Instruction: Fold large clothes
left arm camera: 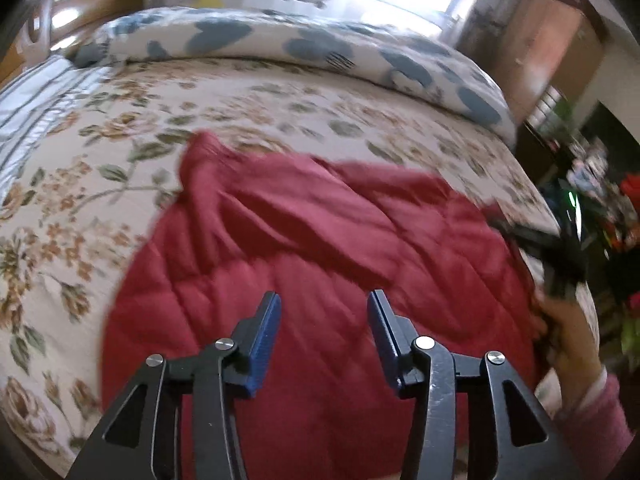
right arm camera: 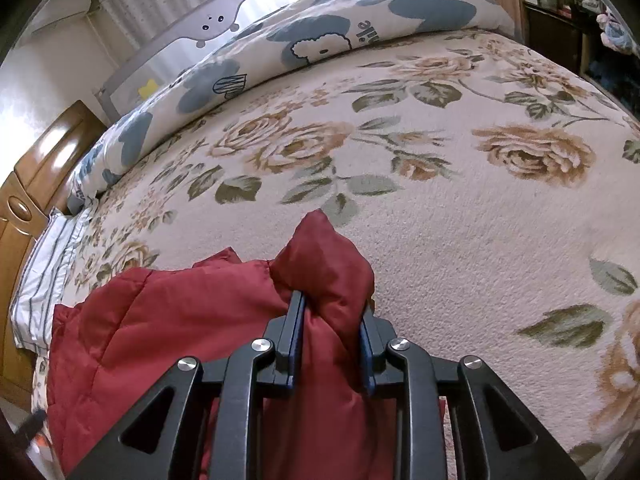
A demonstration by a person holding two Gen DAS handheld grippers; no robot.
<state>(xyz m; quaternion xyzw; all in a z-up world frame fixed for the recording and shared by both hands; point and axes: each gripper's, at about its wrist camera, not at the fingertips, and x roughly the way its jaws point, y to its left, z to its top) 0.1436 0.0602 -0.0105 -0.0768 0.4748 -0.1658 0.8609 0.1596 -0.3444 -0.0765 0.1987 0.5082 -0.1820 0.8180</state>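
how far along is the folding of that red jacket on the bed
Early to midway, at a guess. Done: the red quilted jacket lies on the floral bedspread, one part already lying across its body. In hand: the right claw is clamped on a bunched corner of it, while the left claw is open and empty above the fabric. Left: the jacket still looks rumpled and loose, not yet a compact stack.

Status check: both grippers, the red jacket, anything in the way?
Left gripper open, empty, above red jacket. Right gripper clamped on a bunched jacket fold. Jacket on floral bedspread; nothing in the way.
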